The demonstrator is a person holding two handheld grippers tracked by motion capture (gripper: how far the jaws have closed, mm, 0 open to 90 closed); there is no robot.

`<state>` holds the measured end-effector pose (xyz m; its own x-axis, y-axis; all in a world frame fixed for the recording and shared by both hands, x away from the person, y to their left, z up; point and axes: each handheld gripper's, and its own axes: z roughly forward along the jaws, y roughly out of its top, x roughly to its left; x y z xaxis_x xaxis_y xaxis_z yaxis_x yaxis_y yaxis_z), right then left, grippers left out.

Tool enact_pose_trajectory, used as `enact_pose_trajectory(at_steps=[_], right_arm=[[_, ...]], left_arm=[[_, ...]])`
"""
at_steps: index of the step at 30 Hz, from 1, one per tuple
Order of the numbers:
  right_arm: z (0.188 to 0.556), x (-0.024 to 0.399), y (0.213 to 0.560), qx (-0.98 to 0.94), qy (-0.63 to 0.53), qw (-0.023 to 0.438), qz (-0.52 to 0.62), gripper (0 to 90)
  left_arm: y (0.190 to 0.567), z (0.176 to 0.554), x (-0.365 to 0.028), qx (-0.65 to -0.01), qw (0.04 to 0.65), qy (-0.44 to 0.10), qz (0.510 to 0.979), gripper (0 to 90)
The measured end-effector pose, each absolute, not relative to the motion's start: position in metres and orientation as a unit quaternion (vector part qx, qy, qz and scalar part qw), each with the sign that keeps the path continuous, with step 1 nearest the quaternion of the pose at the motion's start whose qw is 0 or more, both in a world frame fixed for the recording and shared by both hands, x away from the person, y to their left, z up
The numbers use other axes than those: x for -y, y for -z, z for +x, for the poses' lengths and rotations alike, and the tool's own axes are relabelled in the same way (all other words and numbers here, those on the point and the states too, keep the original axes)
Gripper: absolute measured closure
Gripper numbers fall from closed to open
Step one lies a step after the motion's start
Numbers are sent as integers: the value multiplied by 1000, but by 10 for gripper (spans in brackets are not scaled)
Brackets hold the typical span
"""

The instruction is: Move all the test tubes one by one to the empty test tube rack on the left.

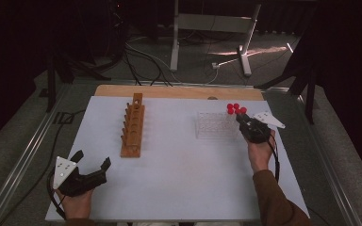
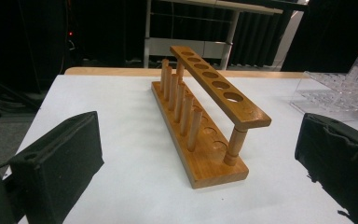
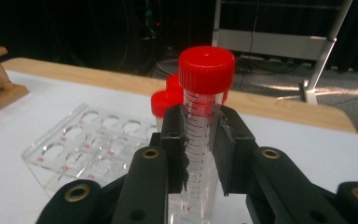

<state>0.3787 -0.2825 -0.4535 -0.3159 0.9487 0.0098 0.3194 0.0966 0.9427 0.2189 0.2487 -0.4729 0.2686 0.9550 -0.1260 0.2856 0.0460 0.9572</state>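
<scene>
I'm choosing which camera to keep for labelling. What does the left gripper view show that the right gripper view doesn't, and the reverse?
Left gripper view: the whole wooden rack with its row of holes and pegs, seen between wide-open jaws.
Right gripper view: the jaws shut on a red-capped tube, with its graduation marks.
Both: the clear plastic rack, more red caps and the white table.

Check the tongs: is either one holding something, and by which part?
The right tongs clamp a red-capped tube by its clear body, below the cap. The left tongs are open and hold nothing.
</scene>
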Motion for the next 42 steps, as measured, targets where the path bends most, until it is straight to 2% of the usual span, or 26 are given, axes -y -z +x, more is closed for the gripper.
enact_pose_trajectory(at_steps=[8,22,26,31,42], right_arm=[[365,286,430,-666,-492,340,447,747],[327,273,432,-694,-525,298,394,746],[315,259,438,-713,-528,276,370,746],[311,246,445,-732,-520,262,353,745],[299,222,443,-749,-528,239,320,745]], left_arm=[[473,219,-249,-509,511,-327,611,14],[459,218,-241,-504,508,-326,618,19],[447,219,-225,-477,509,-319,642,32],[433,228,-195,-440,512,-285,681,34],[409,250,-134,-381,535,-240,715,35]])
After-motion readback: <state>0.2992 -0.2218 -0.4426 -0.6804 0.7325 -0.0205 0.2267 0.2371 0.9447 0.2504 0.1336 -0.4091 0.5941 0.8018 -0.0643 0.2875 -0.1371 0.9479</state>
